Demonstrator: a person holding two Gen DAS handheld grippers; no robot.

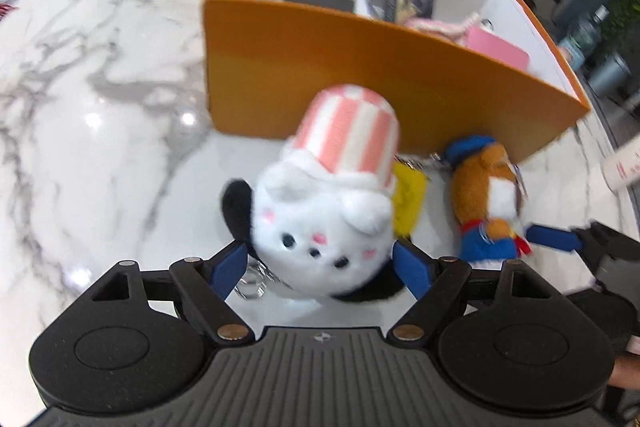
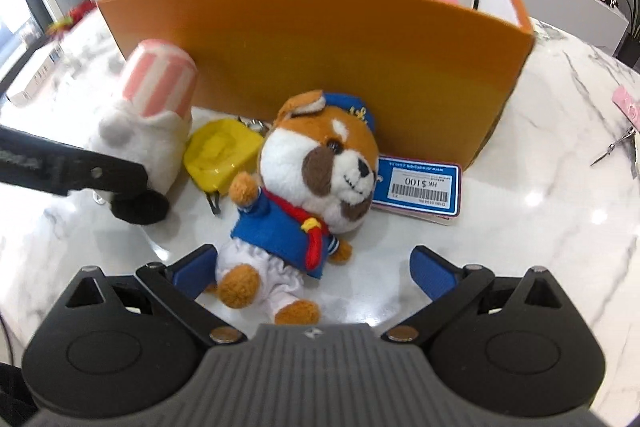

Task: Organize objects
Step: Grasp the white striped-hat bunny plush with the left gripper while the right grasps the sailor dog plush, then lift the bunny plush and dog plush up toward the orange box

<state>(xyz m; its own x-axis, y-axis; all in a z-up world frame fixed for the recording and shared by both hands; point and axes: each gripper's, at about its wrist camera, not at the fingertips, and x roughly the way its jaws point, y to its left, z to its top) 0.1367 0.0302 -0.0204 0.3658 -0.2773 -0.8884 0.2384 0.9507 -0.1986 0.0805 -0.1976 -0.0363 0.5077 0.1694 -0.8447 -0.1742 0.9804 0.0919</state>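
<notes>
- Bright, even indoor light; glare spots shine on the marble tabletop.
- Left wrist view shows motion blur.
- Fisheye distortion bends the edges, corners dark.

Orange box wall hides most contents; bottle cut off at edge.
</notes>
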